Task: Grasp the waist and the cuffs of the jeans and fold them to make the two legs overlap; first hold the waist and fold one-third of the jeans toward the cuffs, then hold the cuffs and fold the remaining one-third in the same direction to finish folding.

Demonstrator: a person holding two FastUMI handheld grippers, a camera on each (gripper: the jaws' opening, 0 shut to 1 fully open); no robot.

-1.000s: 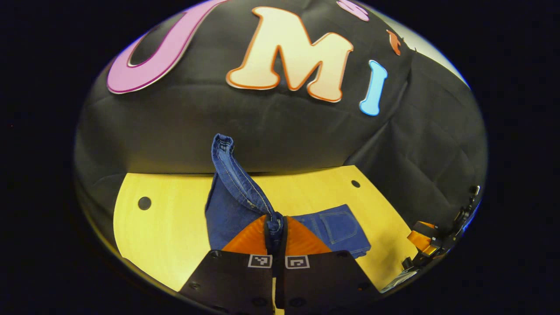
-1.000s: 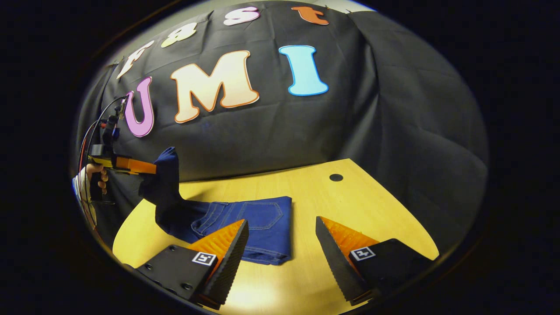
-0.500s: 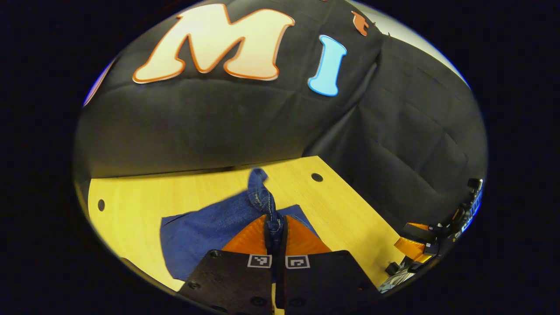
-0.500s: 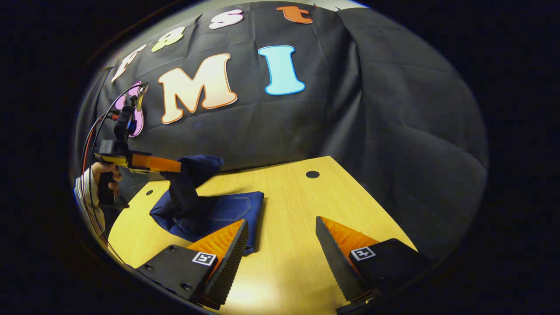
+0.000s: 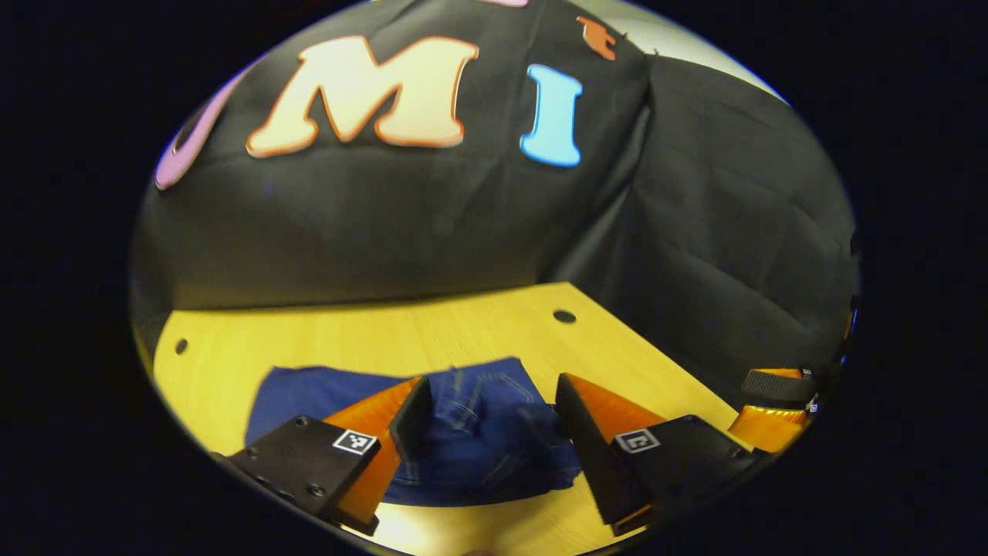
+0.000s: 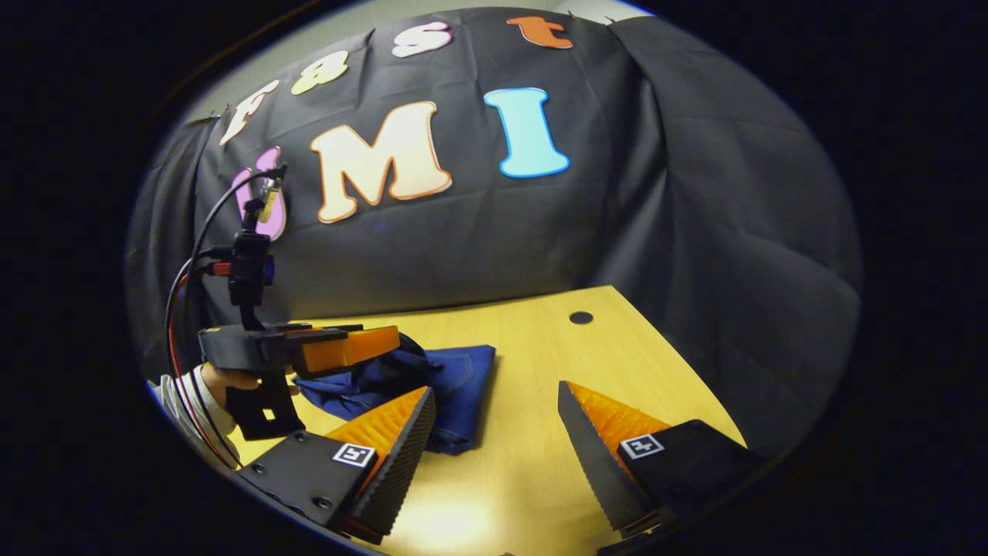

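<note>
We see the jeans (image 5: 471, 436) bunched on the table (image 5: 370, 340) — near edge hidden; left gripper (image 5: 485, 413) and right gripper (image 6: 494, 421) both gape (empty).

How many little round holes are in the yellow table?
2 in the left gripper view: one hole near the far right corner of the table, one hole at its left edge. The jeans could hide more.

Strong fisheye bending is seen in both views: the far edge of the bench (image 5: 370, 332) is curved, and the cloth wall is bowed toward the rim. The bench (image 6: 525, 371) is brightly lit from above, with a pale glare patch near the bottom of the right gripper view. The cloth is left dim. Slight motion blur is noted on the jeans (image 5: 478, 440) in the left gripper view, while the edges are darkened.
</note>
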